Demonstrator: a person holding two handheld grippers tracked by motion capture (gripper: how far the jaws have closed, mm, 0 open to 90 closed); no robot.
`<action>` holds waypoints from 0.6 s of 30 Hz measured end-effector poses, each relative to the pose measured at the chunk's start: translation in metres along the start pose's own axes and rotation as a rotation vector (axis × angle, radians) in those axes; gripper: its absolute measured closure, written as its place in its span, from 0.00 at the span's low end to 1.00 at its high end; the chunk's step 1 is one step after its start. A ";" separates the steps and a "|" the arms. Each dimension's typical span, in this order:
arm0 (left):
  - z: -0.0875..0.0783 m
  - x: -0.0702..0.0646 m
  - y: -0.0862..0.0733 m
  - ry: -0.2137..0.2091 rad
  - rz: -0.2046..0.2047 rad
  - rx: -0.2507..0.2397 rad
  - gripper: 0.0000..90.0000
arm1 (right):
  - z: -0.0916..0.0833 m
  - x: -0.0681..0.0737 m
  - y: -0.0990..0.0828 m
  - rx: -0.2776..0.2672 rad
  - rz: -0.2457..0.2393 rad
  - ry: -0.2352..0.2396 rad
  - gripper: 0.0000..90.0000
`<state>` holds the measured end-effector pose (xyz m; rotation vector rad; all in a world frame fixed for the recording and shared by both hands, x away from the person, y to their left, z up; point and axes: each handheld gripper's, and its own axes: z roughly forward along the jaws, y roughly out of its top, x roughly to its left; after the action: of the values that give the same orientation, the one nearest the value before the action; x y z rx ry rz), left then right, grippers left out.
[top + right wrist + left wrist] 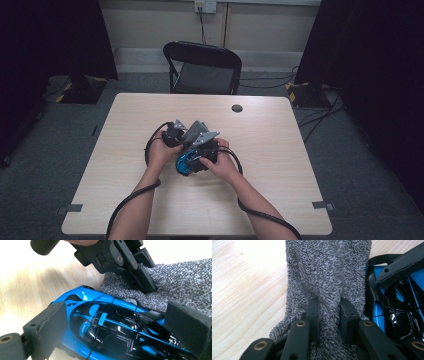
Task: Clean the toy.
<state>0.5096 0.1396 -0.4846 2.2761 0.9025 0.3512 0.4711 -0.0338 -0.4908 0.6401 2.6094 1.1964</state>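
Here, cloth (329, 272) in left hand-held gripper (329, 315).

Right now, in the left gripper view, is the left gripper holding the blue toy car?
No, the left gripper is pinching a fold of the grey cloth, while the car lies beside it.

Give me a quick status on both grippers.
Left gripper shut on cloth. Right gripper shut on toy car. Nothing in the way.
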 end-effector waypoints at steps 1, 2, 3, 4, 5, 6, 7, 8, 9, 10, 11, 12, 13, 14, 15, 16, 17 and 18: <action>0.000 0.000 0.000 -0.004 0.007 0.003 0.82 | 0.000 0.000 0.000 0.005 -0.004 0.000 0.05; -0.001 0.000 0.000 -0.008 0.006 0.006 0.82 | 0.000 0.000 0.001 0.007 -0.004 0.000 0.05; -0.002 0.001 0.000 -0.009 0.006 0.011 0.82 | 0.000 0.000 0.000 0.005 -0.004 0.000 0.05; -0.003 0.001 -0.001 -0.015 0.001 0.013 0.82 | 0.000 0.000 0.000 0.001 0.001 0.001 0.05; -0.004 0.001 -0.002 -0.016 -0.001 0.014 0.82 | 0.000 0.000 0.000 0.000 -0.004 0.001 0.05; -0.006 0.001 -0.004 -0.017 0.001 0.019 0.82 | 0.000 0.000 0.000 0.000 -0.003 0.002 0.05; -0.006 0.001 -0.004 -0.017 0.001 0.019 0.82 | 0.000 0.000 0.000 0.000 -0.003 0.002 0.05; -0.008 0.001 -0.005 -0.019 0.003 0.020 0.82 | 0.000 0.000 0.000 0.005 -0.005 0.001 0.05; -0.009 0.001 -0.006 -0.017 0.001 0.020 0.82 | 0.000 0.000 0.000 0.005 -0.005 0.001 0.05; -0.011 0.001 -0.007 -0.018 0.004 0.024 0.82 | 0.000 -0.001 0.000 0.006 -0.005 0.001 0.05; -0.012 0.002 -0.009 -0.023 0.007 0.030 0.83 | 0.000 0.000 0.000 0.006 -0.005 0.001 0.05; -0.014 0.002 -0.010 -0.027 0.010 0.035 0.83 | 0.000 0.000 0.000 0.004 -0.004 0.001 0.05; -0.016 0.002 -0.011 -0.031 0.012 0.039 0.83 | 0.000 0.000 0.000 0.002 -0.001 0.001 0.05; -0.018 0.002 -0.012 -0.033 0.016 0.044 0.83 | 0.000 0.000 0.000 0.002 -0.001 0.001 0.05; -0.022 0.003 -0.015 -0.040 0.022 0.055 0.83 | 0.000 0.000 0.000 0.001 -0.002 0.001 0.05; -0.022 0.003 -0.015 -0.040 0.022 0.055 0.83 | 0.000 0.000 0.000 0.001 -0.003 0.002 0.05; -0.024 0.004 -0.017 -0.044 0.022 0.054 0.83 | 0.000 0.000 0.000 0.001 -0.003 0.002 0.05; -0.028 0.004 -0.021 -0.046 0.027 0.051 0.83 | 0.000 0.000 0.000 0.005 -0.005 0.001 0.05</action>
<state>0.4890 0.1674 -0.4773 2.3355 0.8670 0.2899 0.4715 -0.0336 -0.4904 0.6341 2.6136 1.1899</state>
